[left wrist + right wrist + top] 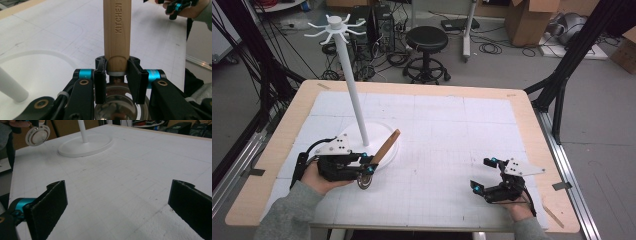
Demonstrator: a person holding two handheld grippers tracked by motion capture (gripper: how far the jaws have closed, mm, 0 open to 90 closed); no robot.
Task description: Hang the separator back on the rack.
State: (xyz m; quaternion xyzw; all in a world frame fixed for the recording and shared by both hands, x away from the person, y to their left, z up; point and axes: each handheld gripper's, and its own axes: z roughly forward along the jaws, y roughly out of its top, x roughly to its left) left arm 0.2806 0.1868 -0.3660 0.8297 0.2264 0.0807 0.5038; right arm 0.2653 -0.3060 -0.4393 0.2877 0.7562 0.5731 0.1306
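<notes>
The left gripper [368, 165], held level in the person's left hand [319, 179] at the table's seven o'clock, clamps a wooden-handled utensil [385, 147] just above its metal head; the handle slants up toward one o'clock over the white stand's base [384, 131]. The right gripper [482, 175], at five o'clock, rests low with its jaws spread wide, holding nothing.

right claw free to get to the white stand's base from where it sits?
Probably yes. The right claw stands open with nothing between its pads, and only bare white mat lies between it and the stand's base. The left claw, shut on the wooden-handled tool, sits at the base's far side.
</notes>
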